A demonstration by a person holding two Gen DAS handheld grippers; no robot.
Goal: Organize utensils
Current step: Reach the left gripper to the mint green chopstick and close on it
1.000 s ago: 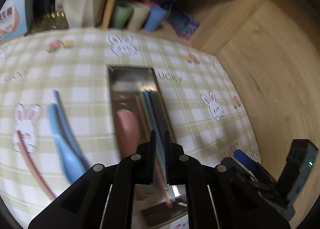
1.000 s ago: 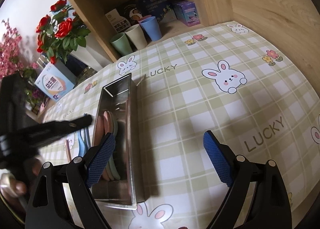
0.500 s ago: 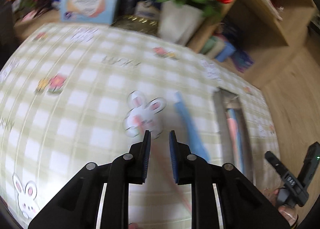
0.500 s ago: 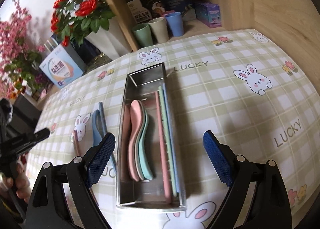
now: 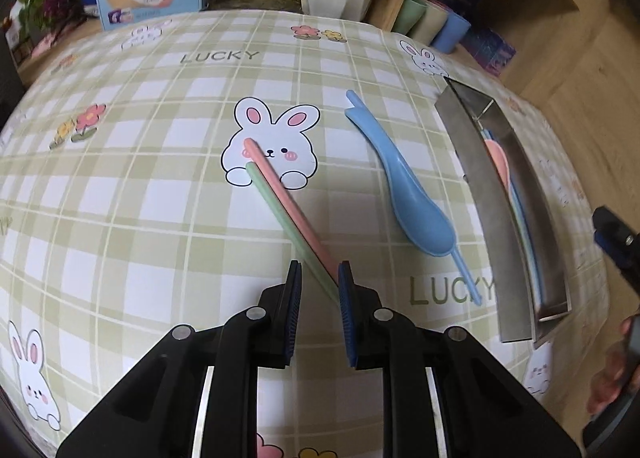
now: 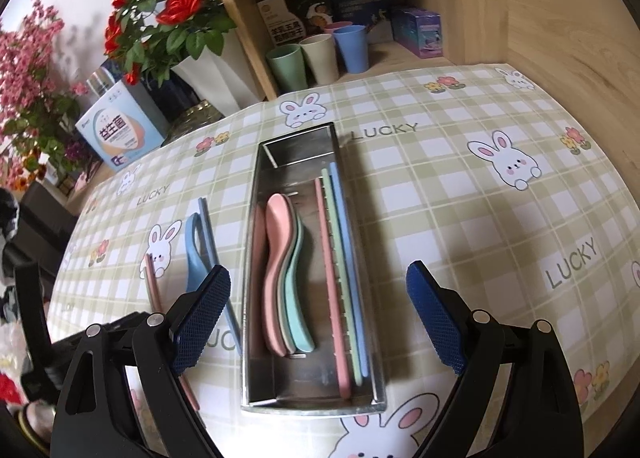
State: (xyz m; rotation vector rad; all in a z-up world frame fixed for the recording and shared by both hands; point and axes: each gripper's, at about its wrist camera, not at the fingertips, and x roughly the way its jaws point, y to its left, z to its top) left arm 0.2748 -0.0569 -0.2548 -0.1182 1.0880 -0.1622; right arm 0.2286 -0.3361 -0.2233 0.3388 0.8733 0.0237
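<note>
Pink chopstick [image 5: 286, 200] and green chopstick [image 5: 280, 214] lie between left gripper [image 5: 319, 278] pads, jaws slightly parted, ungripped. Right gripper [image 6: 318, 298] gapes wide above steel tray [image 6: 256, 258].

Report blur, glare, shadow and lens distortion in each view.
Left wrist view: sharp, but the fisheye bows the tablecloth and bends the tray into an arc; corners dark; hand at the right edge soft. Right wrist view: sharp; soft shadow right of the tray; dull reflections on its floor, no harsh glare; white background at top left.
</note>
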